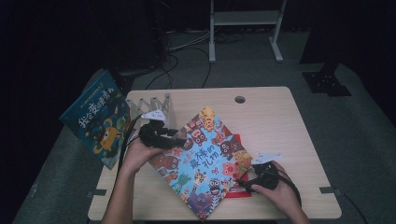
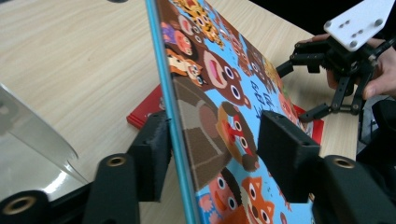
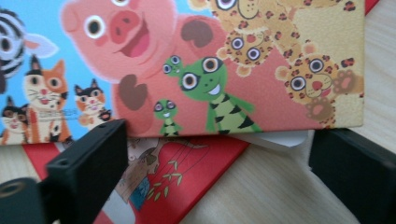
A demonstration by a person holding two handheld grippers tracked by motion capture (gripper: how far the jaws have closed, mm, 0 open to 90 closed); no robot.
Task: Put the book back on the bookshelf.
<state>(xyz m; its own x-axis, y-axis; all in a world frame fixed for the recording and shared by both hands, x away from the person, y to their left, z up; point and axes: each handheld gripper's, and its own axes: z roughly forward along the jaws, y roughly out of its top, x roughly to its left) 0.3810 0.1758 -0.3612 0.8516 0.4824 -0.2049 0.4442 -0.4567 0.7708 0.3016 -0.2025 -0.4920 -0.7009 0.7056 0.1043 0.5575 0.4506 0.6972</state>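
Left gripper [image 1: 173,136] straddles the animal picture book's [image 1: 205,161] blue spine edge at its 9 o'clock side; one pad touches the edge, the other stands off, book tilted up. Right gripper [image 1: 245,183] wide open, empty, at book's 4 o'clock corner. Red book [image 3: 173,186] lies beneath on worktop [image 1: 280,121].

Left claw [image 1: 173,138] half-closed, right claw [image 1: 246,183] spread wide

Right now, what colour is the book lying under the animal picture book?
Red; the red book shows best in the right gripper view, under the animal picture book.
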